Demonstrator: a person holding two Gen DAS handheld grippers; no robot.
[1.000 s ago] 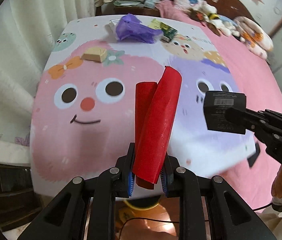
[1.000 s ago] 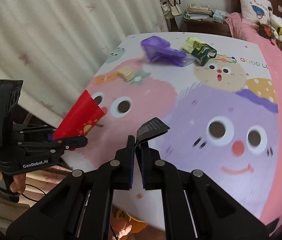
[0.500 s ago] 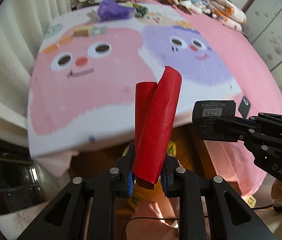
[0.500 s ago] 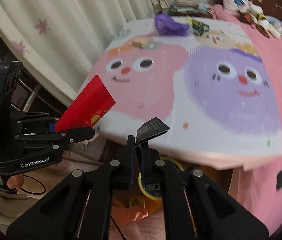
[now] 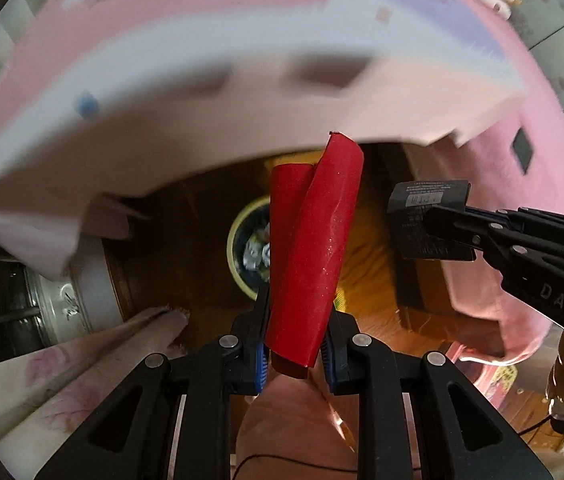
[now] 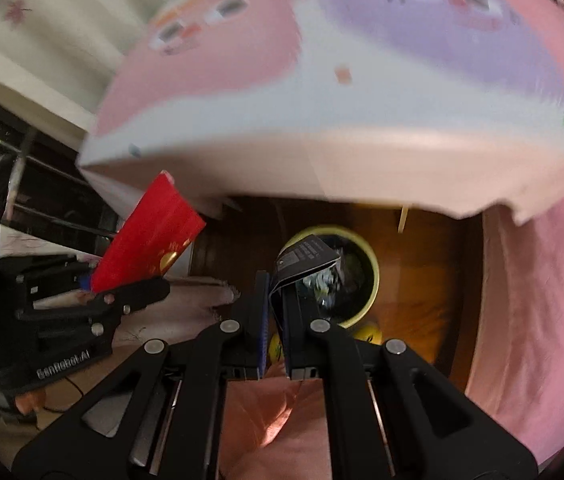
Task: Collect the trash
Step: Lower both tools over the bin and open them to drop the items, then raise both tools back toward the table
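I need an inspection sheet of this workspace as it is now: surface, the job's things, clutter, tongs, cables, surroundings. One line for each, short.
Surface: bed cover with cartoon faces, blurred; wooden floor below.
Job's things: red envelope and black carton, both held above the floor; yellow-rimmed bin under them, with trash inside.
Clutter: a small yellow thing on the floor beside the bin, too hidden to identify.
Tongs: left tongs shut on the red envelope; right tongs shut on the black carton.
Cables: thin black cable on the floor near the person.
Surroundings: pale curtain, pink bed skirt.
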